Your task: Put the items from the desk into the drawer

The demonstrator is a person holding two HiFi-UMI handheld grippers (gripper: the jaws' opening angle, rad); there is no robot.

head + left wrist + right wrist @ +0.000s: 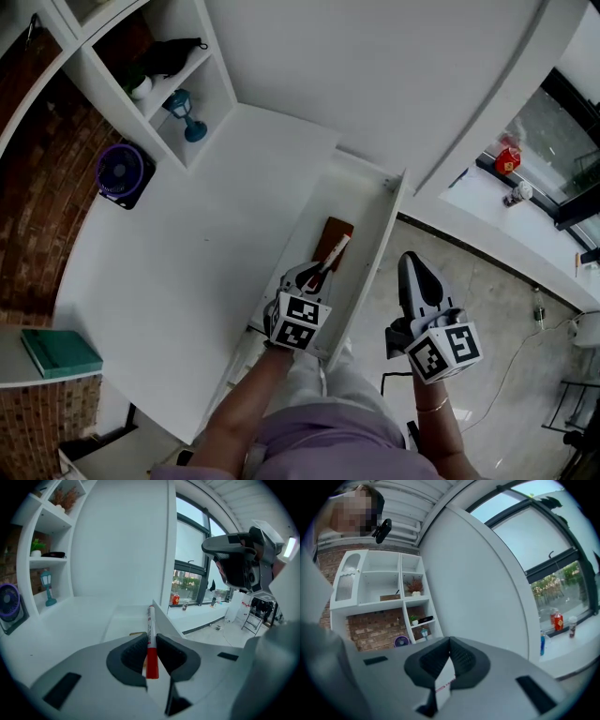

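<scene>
Lower centre, the left gripper (317,277) clamps a marker (335,251) over the drawer (379,234). Only its own view shows the right gripper (449,644) pinching a white card (442,682).

- A small purple fan (122,172) stands at the far left, close to the brick wall (42,159).
- A blue lantern (186,114) sits in a low compartment of the white shelves (214,89), below a dark object (173,54).
- A green book (60,352) lies on a ledge (11,361) at the near left.
- A red packet (507,159) stands on the window sill (487,202), far right.
</scene>
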